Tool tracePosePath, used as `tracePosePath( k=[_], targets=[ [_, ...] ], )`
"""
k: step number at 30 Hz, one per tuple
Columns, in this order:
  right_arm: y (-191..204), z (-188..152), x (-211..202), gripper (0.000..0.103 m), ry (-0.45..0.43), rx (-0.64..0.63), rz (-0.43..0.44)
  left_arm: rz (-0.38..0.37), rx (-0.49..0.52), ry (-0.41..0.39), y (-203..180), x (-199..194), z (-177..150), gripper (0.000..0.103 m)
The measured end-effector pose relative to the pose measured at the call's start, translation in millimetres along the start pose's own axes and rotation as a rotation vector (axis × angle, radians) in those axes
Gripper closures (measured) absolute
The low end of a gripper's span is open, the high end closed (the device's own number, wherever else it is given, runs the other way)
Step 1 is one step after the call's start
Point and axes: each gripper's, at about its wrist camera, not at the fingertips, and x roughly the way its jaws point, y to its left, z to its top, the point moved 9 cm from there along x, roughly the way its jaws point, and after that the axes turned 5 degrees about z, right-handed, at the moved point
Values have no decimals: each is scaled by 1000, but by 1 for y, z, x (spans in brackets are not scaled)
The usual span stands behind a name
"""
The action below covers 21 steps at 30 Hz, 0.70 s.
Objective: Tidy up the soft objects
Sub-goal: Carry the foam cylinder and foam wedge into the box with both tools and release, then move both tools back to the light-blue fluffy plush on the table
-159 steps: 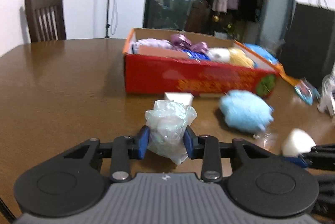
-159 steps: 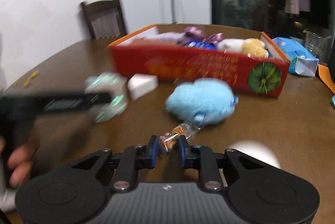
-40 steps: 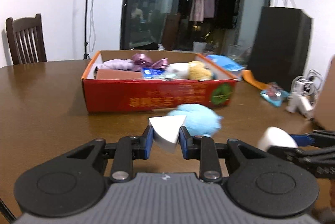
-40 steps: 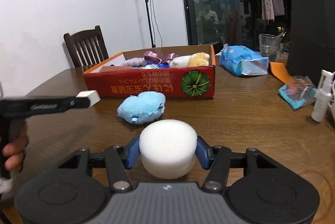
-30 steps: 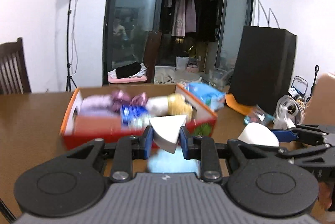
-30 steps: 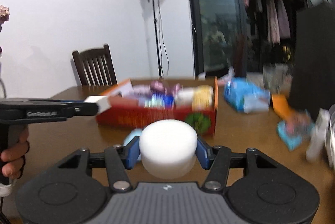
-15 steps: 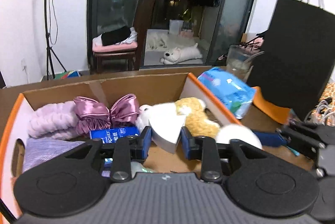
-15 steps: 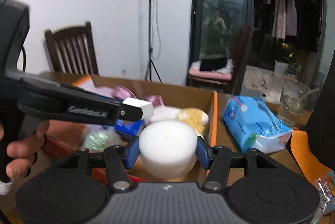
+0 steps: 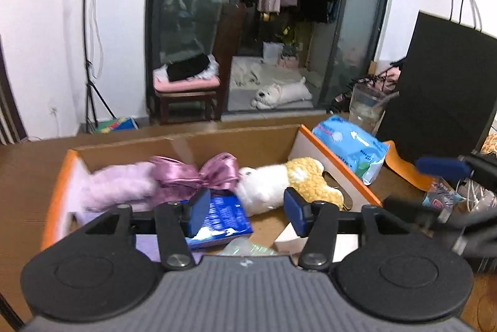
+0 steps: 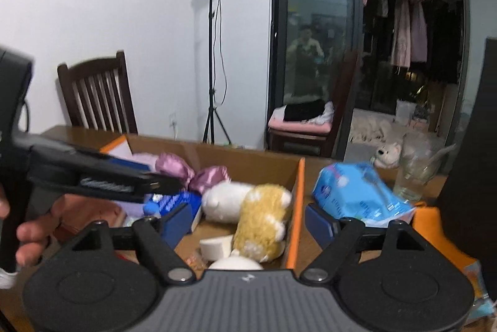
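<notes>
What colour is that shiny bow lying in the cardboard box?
The satin bow is pinkish purple, a shiny mauve. It shows best in the left wrist view.

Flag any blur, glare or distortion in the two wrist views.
Left wrist: barrel distortion bends the door frame; purple plush and right tool smeared. Right wrist: blue pack and glass blurred; lamp glare on the door.

No text reads clearly: the blue packet and blue tissue pack carry print (too blurred)
</notes>
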Motion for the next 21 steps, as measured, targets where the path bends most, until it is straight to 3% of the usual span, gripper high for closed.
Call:
tracePosePath(
  k=[4,8,14,21],
  targets=[
    [0,14,-49,23,-50,15,3,47,31,-64,9,-67,-12,43],
    [16,2,-105,23,-77,12,32,95,51,-151,12,-145,-46,34],
    [53,-59,-171,21,-74,51,118,131,-44,-208,12,-243,-124,29],
    [95,-147,-230,19,-66,112,188,192,-120,-159,4,-299,-207,26]
  ],
)
